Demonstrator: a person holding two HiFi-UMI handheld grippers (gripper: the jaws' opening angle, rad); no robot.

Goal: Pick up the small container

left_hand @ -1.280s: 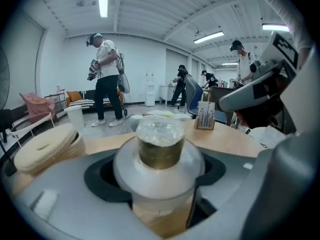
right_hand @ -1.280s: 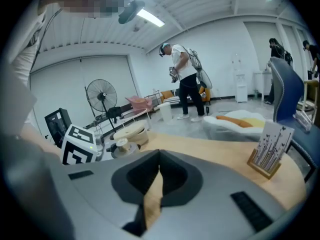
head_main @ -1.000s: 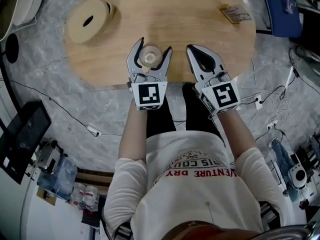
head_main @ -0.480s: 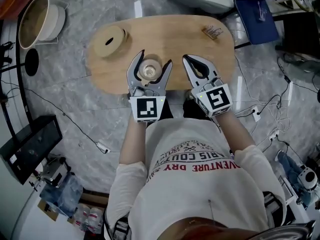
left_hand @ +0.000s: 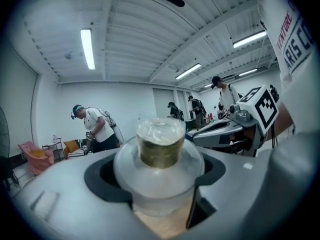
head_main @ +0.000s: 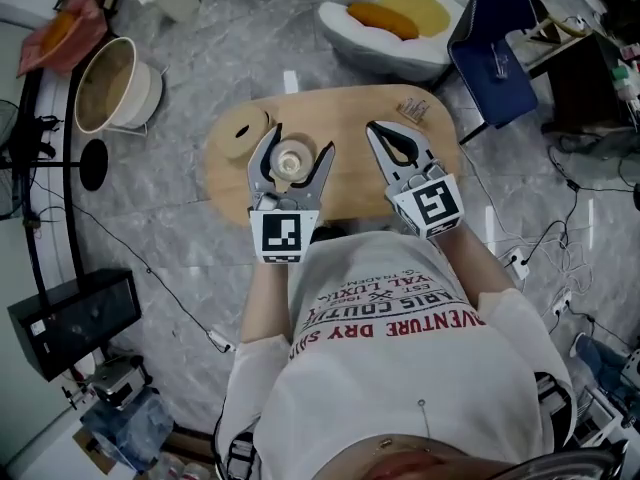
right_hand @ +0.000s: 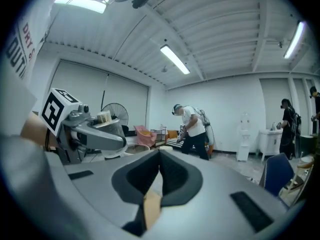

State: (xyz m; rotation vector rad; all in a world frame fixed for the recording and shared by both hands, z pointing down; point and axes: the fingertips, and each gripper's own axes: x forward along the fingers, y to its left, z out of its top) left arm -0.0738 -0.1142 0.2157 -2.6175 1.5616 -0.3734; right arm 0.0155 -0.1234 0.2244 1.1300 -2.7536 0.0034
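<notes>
- Left gripper (head_main: 299,141): spread wide, yet closed on a load, with pads pressed on both sides of the small clear plastic container (left_hand: 161,151) with a frosted lid and a brownish-gold neck.
- Seated right between the left jaws in their dark recess, upright, with its long axis vertical and the lid poking above the jaw tops.
- Nearer hand: the left one, already on it. Just off to the right of that grip, the right gripper (head_main: 382,131).
- Right gripper: pressed together along a thin seam, holding nothing, touching nothing.
- Below both grippers, well apart by the look of it: the oval wooden table (head_main: 350,113). Probably clear of that top, though not certain from the steep head view, since no shadow or gap shows under the base.
- Judged next: keeping the hold level and steady, as any tilt could let the rounded body slip between smooth pads.
</notes>
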